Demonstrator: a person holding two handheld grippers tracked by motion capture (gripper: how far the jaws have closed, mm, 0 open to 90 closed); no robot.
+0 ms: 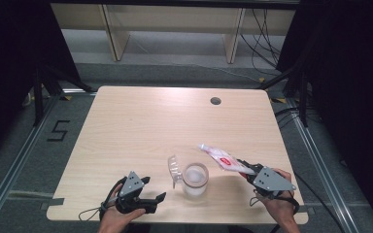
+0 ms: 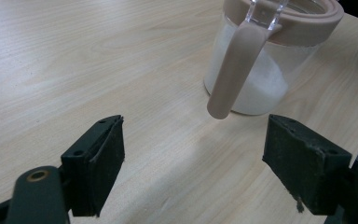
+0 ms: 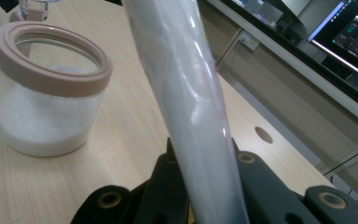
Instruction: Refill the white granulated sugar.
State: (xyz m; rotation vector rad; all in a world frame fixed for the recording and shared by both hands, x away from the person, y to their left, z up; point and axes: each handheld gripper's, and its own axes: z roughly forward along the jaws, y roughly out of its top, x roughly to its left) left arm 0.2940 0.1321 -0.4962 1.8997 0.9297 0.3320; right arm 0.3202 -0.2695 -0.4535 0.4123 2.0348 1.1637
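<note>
Left hand-held gripper [image 1: 154,188]: we rest it low on the desk [image 1: 141,121], jaws spread wide, nothing between, aimed at the jar [image 1: 195,179].
Right hand-held gripper [image 1: 246,171]: we clamp the white plastic bag [image 1: 221,158], raised and slanting toward the jar.
Jar: open, near the desk's front edge.

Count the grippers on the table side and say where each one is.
2. The left gripper hovers open near the table's front edge, left of the jar. The right gripper, right of the jar, is shut on a white packet.
</note>
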